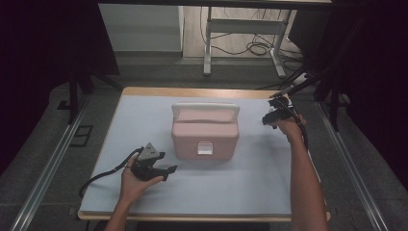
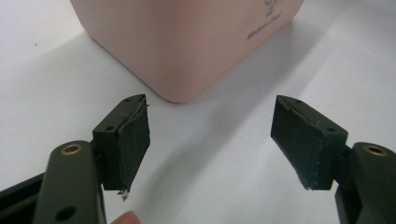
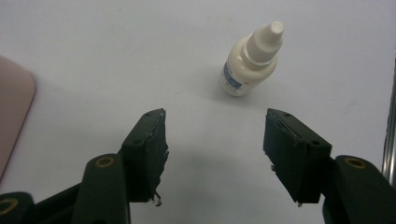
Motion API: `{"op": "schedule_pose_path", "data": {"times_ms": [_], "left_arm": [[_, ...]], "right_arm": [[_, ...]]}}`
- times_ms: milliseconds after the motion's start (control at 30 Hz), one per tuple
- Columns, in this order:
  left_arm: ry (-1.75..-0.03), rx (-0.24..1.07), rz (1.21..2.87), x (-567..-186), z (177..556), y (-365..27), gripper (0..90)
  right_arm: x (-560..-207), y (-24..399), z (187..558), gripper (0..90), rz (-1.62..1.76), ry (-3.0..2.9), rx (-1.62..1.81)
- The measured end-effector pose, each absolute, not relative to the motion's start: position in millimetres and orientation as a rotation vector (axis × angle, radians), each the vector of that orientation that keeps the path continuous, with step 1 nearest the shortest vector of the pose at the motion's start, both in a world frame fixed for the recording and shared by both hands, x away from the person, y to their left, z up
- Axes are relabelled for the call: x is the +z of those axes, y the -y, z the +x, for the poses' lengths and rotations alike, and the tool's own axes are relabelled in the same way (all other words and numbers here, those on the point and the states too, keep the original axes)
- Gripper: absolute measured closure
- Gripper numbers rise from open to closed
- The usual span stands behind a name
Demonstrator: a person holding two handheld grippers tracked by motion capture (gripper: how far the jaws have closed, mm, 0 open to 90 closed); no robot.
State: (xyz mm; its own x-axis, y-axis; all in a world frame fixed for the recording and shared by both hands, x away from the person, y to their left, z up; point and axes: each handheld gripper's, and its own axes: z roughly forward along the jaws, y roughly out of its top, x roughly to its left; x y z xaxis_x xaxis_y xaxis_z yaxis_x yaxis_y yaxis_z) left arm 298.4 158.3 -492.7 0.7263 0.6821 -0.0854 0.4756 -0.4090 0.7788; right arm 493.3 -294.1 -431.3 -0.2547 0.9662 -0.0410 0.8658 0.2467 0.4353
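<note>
Pale grey matting covers the table [image 1: 144, 192], and on it, about midway, sits the pink case [image 1: 205, 132], the largest thing here, with a white handle folded over its lid and a white latch on its near face; the lid looks shut. Just off the case's near left corner rests the left gripper [image 1: 168, 170], its jaws spread wide with nothing between them; in the left gripper view that corner of the case [image 2: 187, 46] stands close ahead of the pads. To the right of the case, near the far right table corner, the right gripper [image 1: 266, 119] hovers with jaws spread and empty. Ahead of it, in the right gripper view, stands the small white dropper bottle [image 3: 251, 63], upright, capped, well clear of the pads [image 3: 149, 154].

By my reading the work is barely begun: the bottle is not yet gripped and the case not yet opened, so grasping, opening and stowing all remain.

From the high view the bottle cannot be made out behind the right hand. The case's printed lettering is cut off and too blurred to read, as is the bottle's label.
</note>
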Motion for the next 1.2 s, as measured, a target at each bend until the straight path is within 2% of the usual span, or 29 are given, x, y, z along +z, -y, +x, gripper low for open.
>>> {"op": "schedule_pose_path", "data": {"times_ms": [600, 967, 1200], "left_arm": [[-0.863, 0.288, 2.069, -491, 296, -159, 28.8], [-0.858, 0.298, 2.073, -491, 295, -160, 28.8], [-0.860, 0.306, 2.083, -491, 295, -160, 28.8]], "right_arm": [[-428, 298, 523, 41.8, 1.703, -2.207, 0.448], [-441, 296, 544, 42.6, 1.719, -2.197, 0.420], [-454, 294, 552, 47.2, 1.729, -2.182, 0.382]]}}
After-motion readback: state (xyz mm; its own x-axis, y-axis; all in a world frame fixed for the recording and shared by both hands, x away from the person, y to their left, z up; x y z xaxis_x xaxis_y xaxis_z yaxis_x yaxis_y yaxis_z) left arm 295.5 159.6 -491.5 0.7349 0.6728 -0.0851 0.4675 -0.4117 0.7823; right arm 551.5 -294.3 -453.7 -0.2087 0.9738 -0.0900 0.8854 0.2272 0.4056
